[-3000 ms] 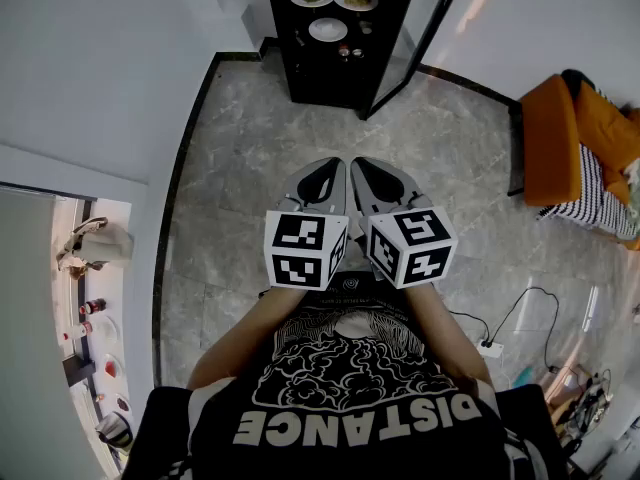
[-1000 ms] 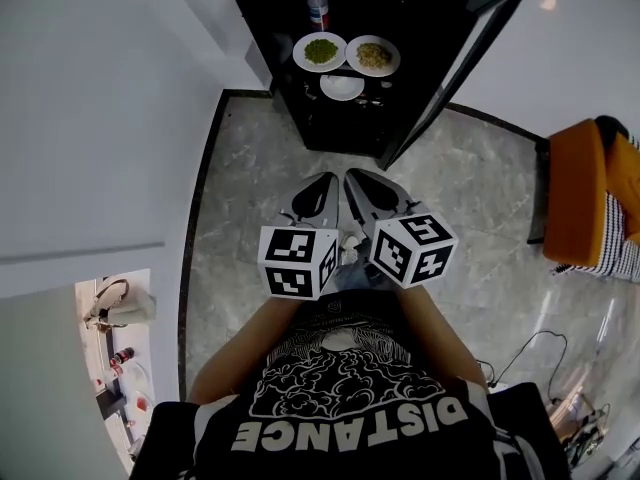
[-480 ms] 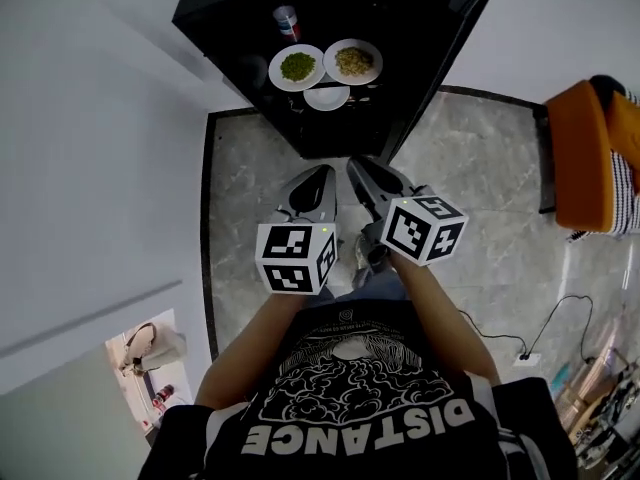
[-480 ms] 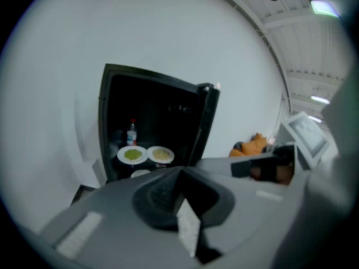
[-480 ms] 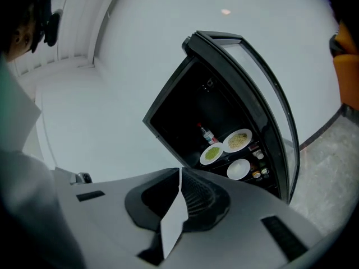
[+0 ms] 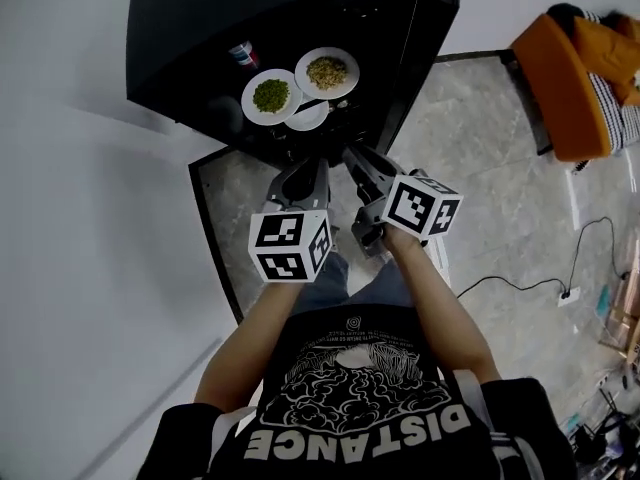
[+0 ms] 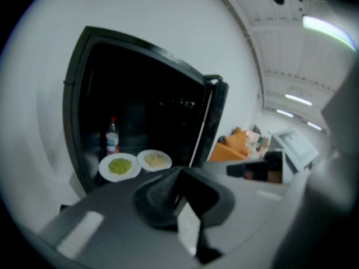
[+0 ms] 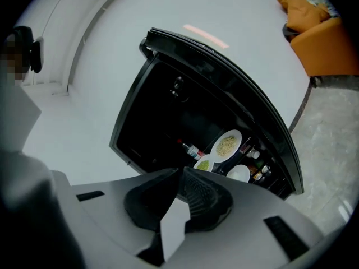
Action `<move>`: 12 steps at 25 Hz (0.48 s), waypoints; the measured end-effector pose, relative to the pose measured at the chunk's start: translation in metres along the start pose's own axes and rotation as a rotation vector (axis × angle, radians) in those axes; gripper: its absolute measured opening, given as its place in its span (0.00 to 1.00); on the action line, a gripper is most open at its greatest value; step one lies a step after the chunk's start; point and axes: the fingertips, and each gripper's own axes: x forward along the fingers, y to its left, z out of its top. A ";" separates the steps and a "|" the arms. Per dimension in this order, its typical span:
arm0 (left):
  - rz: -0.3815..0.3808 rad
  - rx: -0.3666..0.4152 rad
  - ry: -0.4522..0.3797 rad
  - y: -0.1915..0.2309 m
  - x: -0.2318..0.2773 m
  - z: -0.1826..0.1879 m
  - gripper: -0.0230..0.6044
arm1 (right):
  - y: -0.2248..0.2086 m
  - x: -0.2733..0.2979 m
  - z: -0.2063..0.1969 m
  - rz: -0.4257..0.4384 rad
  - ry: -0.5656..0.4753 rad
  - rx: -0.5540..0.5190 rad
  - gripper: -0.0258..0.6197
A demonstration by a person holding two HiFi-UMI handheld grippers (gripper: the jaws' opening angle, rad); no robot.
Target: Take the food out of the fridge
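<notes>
Nothing is out yet: the green plate (image 6: 270, 96) and yellow plate (image 6: 327, 71) sit side by side on a shelf in the open fridge (image 6: 190, 53), just beyond the tools. The left tool (image 7: 178, 175) and right tool (image 8: 180, 175) are both closed, holding nothing

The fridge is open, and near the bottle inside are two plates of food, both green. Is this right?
Not both. In the head view one plate holds green food, the other plate pale yellowish food. The rest is right.
</notes>
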 end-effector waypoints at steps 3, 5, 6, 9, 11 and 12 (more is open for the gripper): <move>-0.045 0.018 0.011 0.016 0.015 0.000 0.04 | -0.015 0.022 0.002 -0.029 -0.058 0.039 0.04; -0.066 0.032 0.020 0.023 0.026 0.000 0.04 | -0.028 0.036 0.005 -0.043 -0.088 0.063 0.04; -0.078 0.040 0.025 0.026 0.031 0.000 0.04 | -0.036 0.042 0.006 -0.048 -0.107 0.083 0.04; -0.116 0.059 0.042 0.035 0.047 -0.003 0.04 | -0.058 0.060 0.011 -0.061 -0.172 0.157 0.05; -0.137 0.067 0.052 0.040 0.056 -0.004 0.04 | -0.072 0.070 0.013 -0.070 -0.201 0.192 0.10; -0.146 0.073 0.057 0.042 0.061 -0.005 0.04 | -0.079 0.074 0.014 -0.074 -0.211 0.209 0.14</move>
